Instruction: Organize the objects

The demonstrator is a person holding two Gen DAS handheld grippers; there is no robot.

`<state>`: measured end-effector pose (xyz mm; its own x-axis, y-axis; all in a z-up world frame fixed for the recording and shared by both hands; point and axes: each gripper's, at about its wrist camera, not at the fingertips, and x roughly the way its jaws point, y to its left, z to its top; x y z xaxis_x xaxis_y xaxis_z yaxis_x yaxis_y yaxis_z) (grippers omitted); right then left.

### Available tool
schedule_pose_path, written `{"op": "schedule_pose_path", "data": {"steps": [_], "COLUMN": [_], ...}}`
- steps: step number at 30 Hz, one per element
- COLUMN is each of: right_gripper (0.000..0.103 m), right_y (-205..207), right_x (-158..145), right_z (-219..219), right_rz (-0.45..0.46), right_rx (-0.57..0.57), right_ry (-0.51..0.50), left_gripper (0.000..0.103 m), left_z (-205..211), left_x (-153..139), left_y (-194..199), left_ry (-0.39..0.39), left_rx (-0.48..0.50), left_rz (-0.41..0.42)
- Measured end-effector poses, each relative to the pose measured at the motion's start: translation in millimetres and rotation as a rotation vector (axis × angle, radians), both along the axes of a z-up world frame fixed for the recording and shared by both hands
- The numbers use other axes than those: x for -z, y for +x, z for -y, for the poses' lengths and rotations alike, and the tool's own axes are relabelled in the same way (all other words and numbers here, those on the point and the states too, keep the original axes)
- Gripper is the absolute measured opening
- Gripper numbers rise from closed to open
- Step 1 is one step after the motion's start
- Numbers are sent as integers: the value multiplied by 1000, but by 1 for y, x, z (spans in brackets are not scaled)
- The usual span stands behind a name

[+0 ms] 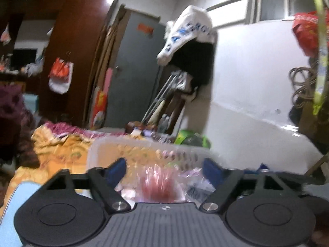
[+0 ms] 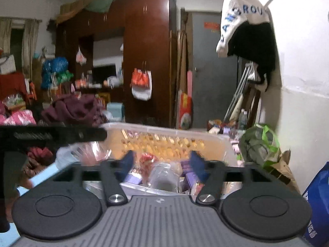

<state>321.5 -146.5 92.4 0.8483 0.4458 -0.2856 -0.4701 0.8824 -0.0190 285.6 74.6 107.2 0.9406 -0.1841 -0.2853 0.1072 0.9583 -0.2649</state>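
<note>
Cluttered bedroom; white basket [image 2: 216, 142] holding packets [image 2: 162, 173] on bed. Left gripper [image 1: 164, 169], right gripper [image 2: 162, 164]: fingers spread, empty.

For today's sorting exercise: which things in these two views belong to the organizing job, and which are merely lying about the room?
Belongs to the job:
- white plastic basket
- red packet and purple packets inside it
- left gripper, open
- right gripper, open

Just lying about:
- white lettered garment on the rail
- green bag
- wardrobe
- maroon cloth heap
</note>
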Motion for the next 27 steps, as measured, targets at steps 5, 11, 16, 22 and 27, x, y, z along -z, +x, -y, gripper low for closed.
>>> {"op": "schedule_pose_path", "data": {"steps": [5, 11, 16, 22, 27], "right_gripper": [103, 103, 103, 91, 72], "right_y": [-60, -23, 6, 16, 7], "right_x": [8, 71, 98, 103, 104], "right_z": [63, 79, 72, 59, 47], "right_rz": [90, -260, -392, -427, -376], "right_rx": [20, 91, 140, 133, 152], "right_ry": [148, 67, 41, -13, -95], "left_gripper": [97, 100, 95, 88, 77], "left_z": [-6, 27, 63, 92, 108], "left_x": [8, 63, 89, 98, 104], "left_y": [-60, -104, -102, -98, -98], "left_ry": [29, 121, 185, 317, 431], "left_rx": [-7, 81, 138, 114, 69], "left_rz": [99, -58, -129, -193, -227]}}
